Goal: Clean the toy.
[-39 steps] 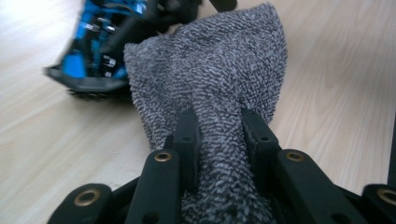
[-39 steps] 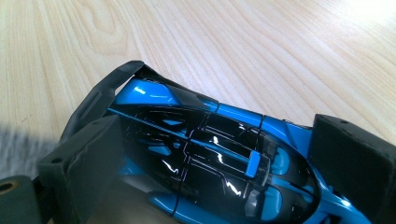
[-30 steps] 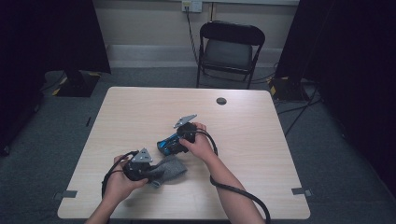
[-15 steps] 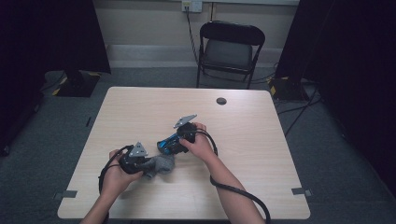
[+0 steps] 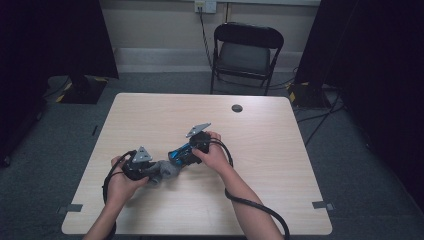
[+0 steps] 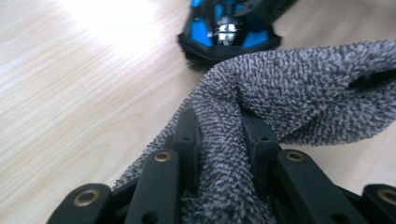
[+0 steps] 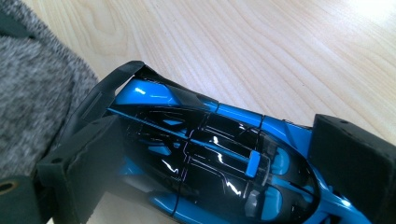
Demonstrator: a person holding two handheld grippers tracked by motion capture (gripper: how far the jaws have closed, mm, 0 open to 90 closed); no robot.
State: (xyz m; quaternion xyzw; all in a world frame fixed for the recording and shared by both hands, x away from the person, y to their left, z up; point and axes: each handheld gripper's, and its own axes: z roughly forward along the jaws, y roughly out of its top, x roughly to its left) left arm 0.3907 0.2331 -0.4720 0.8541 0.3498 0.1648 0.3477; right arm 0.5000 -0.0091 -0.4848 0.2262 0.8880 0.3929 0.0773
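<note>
A blue and black toy car (image 5: 178, 153) lies near the middle of the table, and my right gripper (image 5: 188, 151) is shut on its sides. In the right gripper view the jaws clamp the car (image 7: 210, 126) left and right, with my right gripper (image 7: 219, 163) over its roof. My left gripper (image 5: 157, 172) is shut on a grey fuzzy cloth (image 5: 169, 170). The cloth (image 6: 280, 93) bunches between the jaws of my left gripper (image 6: 219, 128) and folds over to the right. It rests against one end of the car (image 6: 229, 37). The cloth (image 7: 32, 93) touches the car's wing.
The wooden table (image 5: 280, 165) has a small dark round disc (image 5: 237, 108) near its far edge. A black folding chair (image 5: 245, 50) stands behind the table. Black cables trail from both grippers over the table's near edge (image 5: 250, 207).
My left gripper has slid left and slightly away from the near edge, dragging the cloth along the car's end. The right gripper and car have stayed put.
</note>
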